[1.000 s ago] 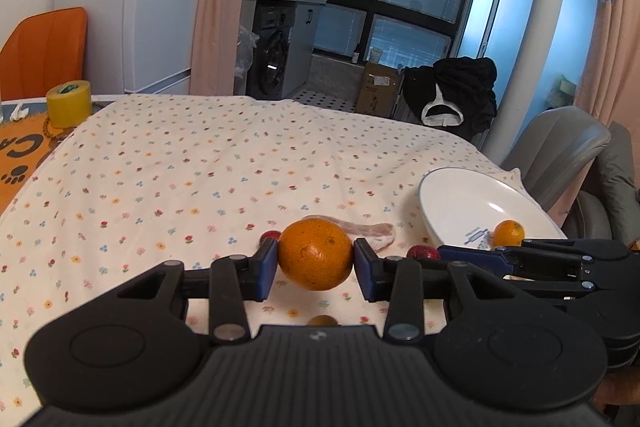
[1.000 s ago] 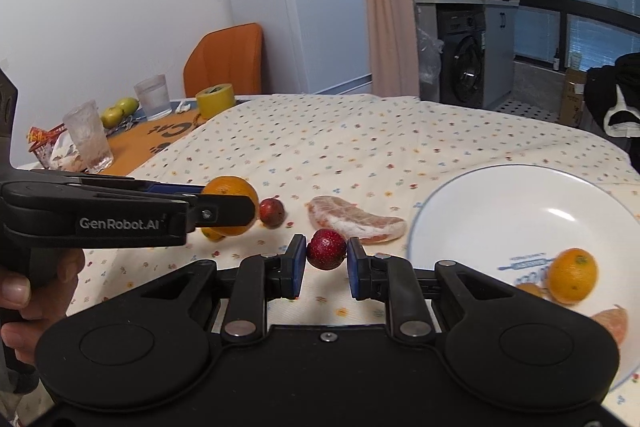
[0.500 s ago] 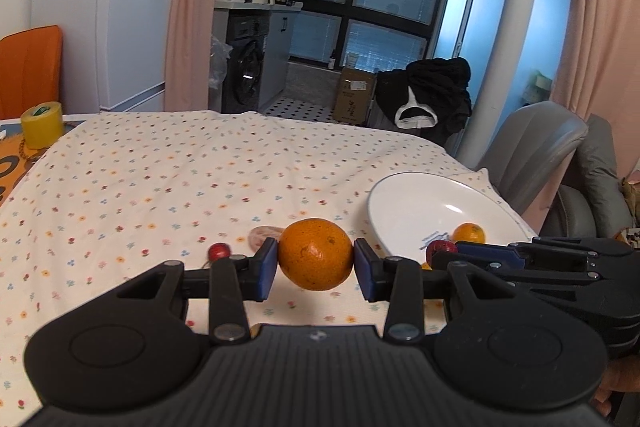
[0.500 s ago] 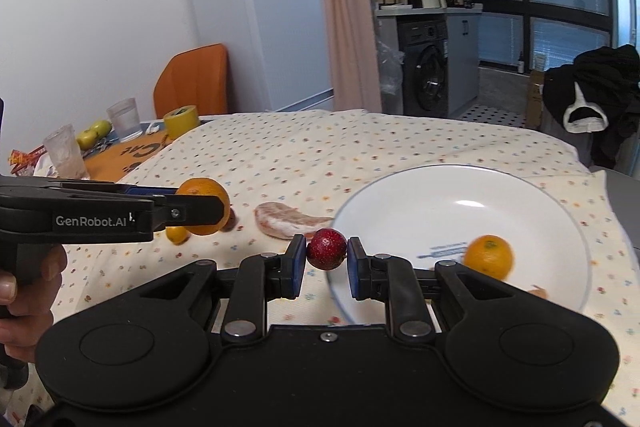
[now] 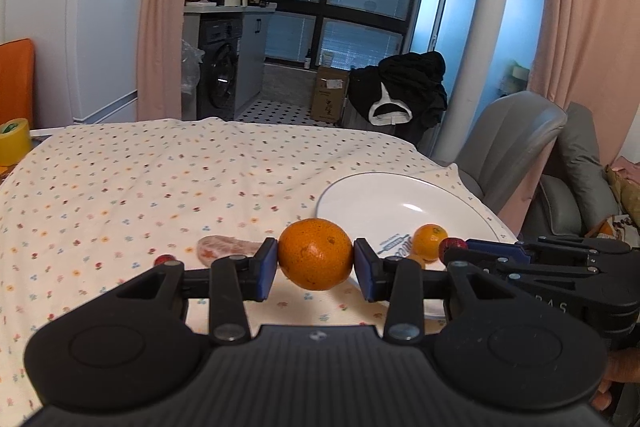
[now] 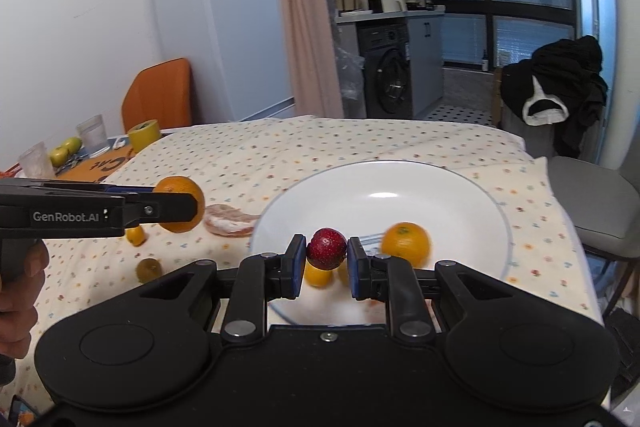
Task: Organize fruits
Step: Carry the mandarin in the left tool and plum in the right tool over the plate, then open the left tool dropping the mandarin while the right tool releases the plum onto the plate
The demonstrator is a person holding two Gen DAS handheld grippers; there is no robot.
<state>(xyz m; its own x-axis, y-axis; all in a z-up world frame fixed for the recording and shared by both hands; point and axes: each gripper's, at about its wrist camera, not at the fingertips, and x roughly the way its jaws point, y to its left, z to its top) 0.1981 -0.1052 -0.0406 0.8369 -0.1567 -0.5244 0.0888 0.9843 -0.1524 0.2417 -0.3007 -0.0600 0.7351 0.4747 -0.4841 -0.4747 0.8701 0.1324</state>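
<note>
Since a second ago both tongs have travelled toward the white plate (image 6: 472, 203), each carrying its fruit; the red fruit, then over the cloth, now hangs above the plate's near rim.

Item 1: red fruit (image 6: 326, 248). Small, dark red, speckled. Clamped between the blue pads of the right tongs (image 6: 323, 261), closed narrowly on it, held clear of the plate surface. In the left wrist view it shows at 3 o'clock of the orange, at the tip of the right tongs (image 5: 456, 249).

Item 2: large orange (image 5: 315, 253). Gripped at its sides by the left tongs (image 5: 316, 269), spread about the fruit's width, lifted off the bench. Position: just at 9 o'clock of the plate's rim, over the cloth.

Item 3: plate contents. One mandarin (image 6: 405, 244) at 3 o'clock of the red fruit, blurred; smaller orange pieces (image 6: 318, 275) directly beneath the right tongs. Far half of the plate bare.

Item 4: loose fruit on the cloth. Pink peeled segment (image 6: 230, 222) just at 9 o'clock of the plate; small yellow fruit (image 6: 136, 235) and a dull round fruit (image 6: 149, 269) farther toward 8 o'clock; small red fruit (image 5: 163, 259).

Item 5: bench (image 5: 140, 179), flower-dotted cloth, broad open stretch from 10 to 12 o'clock. Right edge drops just past the plate, beside a grey chair (image 5: 516, 143). Yellow tape roll (image 6: 144, 135), glasses (image 6: 92, 135) and green fruit (image 6: 64, 151) at the far left.
</note>
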